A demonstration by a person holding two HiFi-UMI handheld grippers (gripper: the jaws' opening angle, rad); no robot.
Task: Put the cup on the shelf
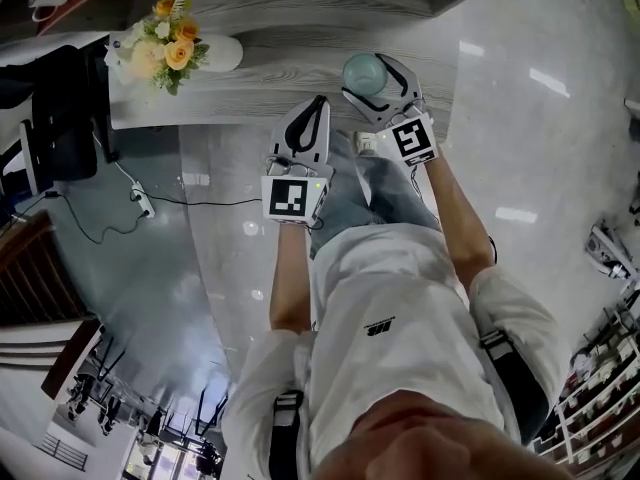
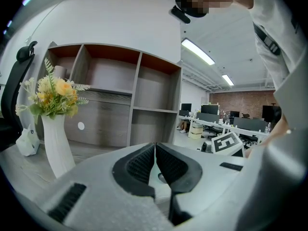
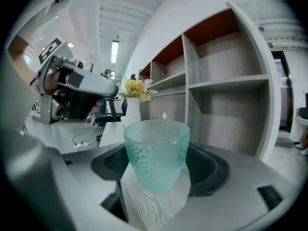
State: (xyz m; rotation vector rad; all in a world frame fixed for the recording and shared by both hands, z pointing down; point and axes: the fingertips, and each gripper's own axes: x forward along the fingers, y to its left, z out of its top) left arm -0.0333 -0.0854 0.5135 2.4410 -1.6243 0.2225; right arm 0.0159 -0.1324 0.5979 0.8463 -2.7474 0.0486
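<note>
while its jaws press on either side of the teal glass cup (image 3: 156, 148), the right gripper (image 3: 159, 170) holds it upright over the grey wood-grain tabletop (image 1: 260, 68), in front of the open shelf (image 3: 226, 83) compartments. the left gripper (image 2: 155, 158) hangs just beside it, jaws pressed together with nothing between them. a white vase of yellow flowers (image 2: 55, 143) stands farther left on the tabletop.

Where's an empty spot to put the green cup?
The shelf cubbies in view look empty; the one right behind the cup is bare. The wooden top is free too, between the vase and the cup. It's crowded at the left end, around the flowers and the black chair.
</note>
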